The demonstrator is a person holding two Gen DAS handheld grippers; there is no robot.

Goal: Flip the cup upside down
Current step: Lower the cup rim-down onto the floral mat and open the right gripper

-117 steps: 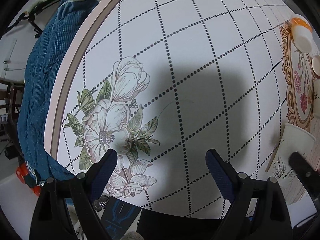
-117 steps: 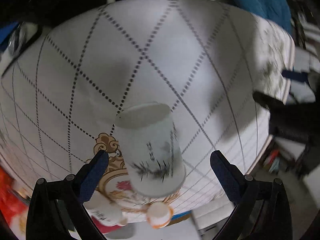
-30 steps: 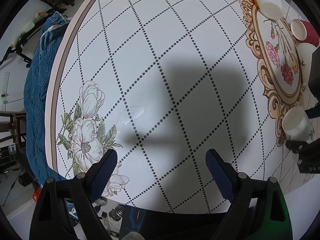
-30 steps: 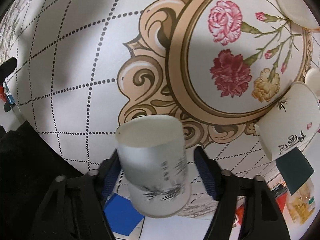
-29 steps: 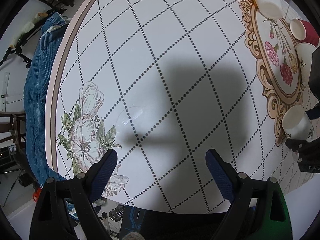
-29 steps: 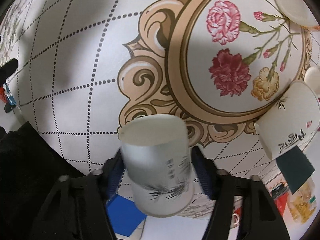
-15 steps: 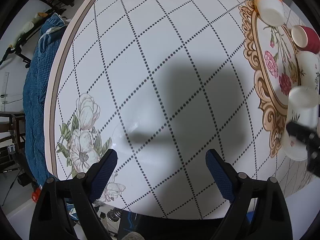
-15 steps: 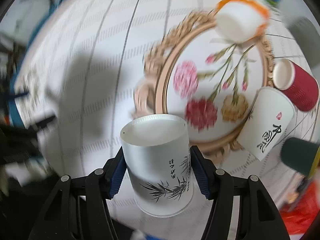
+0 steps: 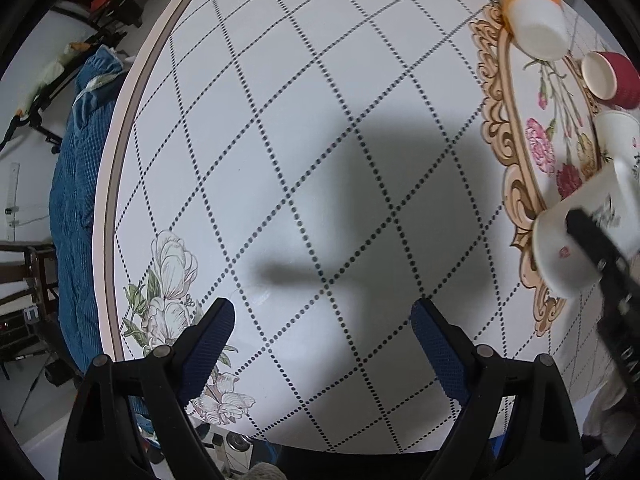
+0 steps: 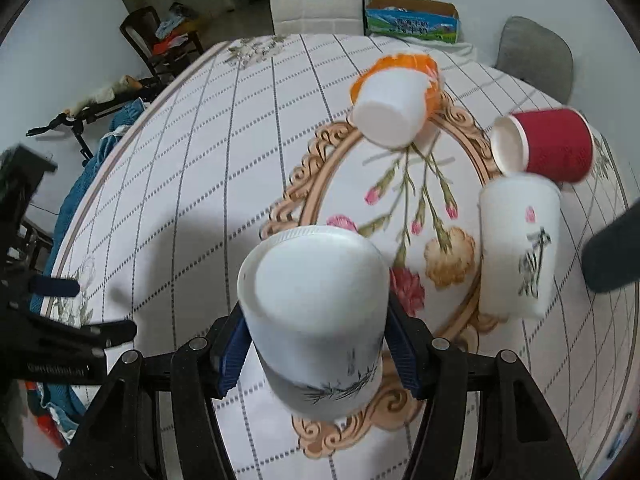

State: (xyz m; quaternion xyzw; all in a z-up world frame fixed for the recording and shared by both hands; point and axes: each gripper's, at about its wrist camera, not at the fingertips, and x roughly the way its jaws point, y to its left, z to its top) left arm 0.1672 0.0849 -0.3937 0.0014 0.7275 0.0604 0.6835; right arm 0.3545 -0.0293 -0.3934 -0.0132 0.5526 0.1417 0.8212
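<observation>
My right gripper [image 10: 316, 354] is shut on a white paper cup with a bamboo print [image 10: 316, 320]. It holds the cup above the table with its closed base toward the camera and its mouth pointing down and away. The same cup [image 9: 568, 240] shows at the right edge of the left wrist view, tilted, with a black finger across it. My left gripper [image 9: 322, 344] is open and empty over the checked tablecloth [image 9: 320, 140].
Three cups stand upside down around the floral medallion [image 10: 400, 208]: an orange-rimmed white one [image 10: 394, 108], a red one [image 10: 548, 146], a white one with black script [image 10: 520, 244]. A blue-covered chair [image 9: 76, 200] stands past the table's left edge. Chairs and a box stand behind.
The right gripper closed on the cup, lifted it and swung it up over the medallion. Its base now faces the camera. The left gripper has barely moved and stays open.
</observation>
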